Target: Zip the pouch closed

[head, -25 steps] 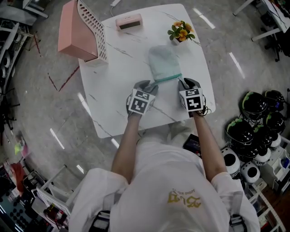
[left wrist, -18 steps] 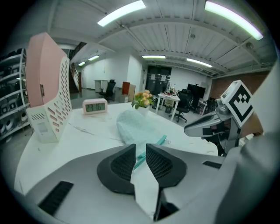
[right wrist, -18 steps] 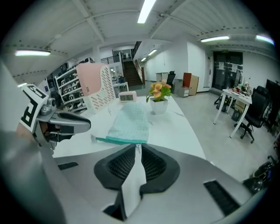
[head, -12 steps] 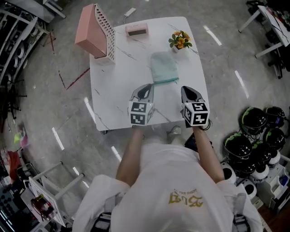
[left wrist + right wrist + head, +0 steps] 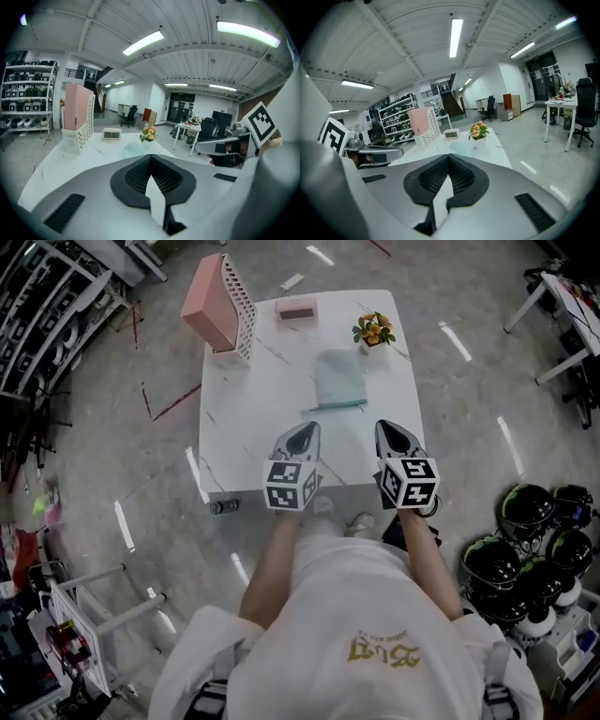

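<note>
**Holding both grippers clear of the pouch**

Left gripper [image 5: 303, 431]: fingers just closed together, nothing between them. Right gripper [image 5: 388, 429]: fingers pressed together, empty. The pale green pouch [image 5: 338, 379] lies flat on the white worktop [image 5: 267, 390], beyond both grippers and near the flower pot [image 5: 373, 331].

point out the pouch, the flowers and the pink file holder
pouch [image 5: 338, 379], head view, middle of its pale green fabric
flowers [image 5: 374, 329], head view, on the orange blooms
pink file holder [image 5: 211, 307], head view, on its solid pink side
</note>
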`<state>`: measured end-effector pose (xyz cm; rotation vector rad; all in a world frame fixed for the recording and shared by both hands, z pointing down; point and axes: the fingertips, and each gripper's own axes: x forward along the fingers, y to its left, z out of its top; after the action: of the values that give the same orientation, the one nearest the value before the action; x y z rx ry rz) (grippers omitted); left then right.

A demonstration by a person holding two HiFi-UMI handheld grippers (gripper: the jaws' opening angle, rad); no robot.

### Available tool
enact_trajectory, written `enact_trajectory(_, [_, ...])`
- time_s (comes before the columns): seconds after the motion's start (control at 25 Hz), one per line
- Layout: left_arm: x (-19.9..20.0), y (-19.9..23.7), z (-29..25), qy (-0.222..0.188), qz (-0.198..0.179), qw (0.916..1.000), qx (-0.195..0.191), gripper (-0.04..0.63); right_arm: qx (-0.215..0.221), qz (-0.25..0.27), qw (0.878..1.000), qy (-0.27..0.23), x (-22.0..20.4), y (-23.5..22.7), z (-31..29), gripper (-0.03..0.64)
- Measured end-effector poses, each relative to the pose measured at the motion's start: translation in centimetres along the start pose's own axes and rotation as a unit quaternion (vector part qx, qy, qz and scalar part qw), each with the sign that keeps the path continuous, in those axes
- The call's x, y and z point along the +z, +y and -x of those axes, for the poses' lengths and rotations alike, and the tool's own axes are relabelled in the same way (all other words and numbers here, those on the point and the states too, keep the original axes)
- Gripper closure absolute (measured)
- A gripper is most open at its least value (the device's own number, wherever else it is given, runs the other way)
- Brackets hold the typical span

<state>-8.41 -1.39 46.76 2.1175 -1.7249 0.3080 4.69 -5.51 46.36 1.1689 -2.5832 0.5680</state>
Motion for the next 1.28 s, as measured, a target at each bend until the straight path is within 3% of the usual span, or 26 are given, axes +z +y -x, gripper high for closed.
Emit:
enact_trajectory(0.24, [0.6,-1.4,1.7,-0.024,0.026,0.9994,0.002,0.578,0.001,0.026,1.000,-0.009,0.3,0.1,2.0,0.604])
enact_trajectory(1.28, [0.0,-2.6,3.8,-0.027,0.031,0.9990,0.015,0.578,0.023,0.049,0.999,0.000,-0.9,1.2,3.8,0.604])
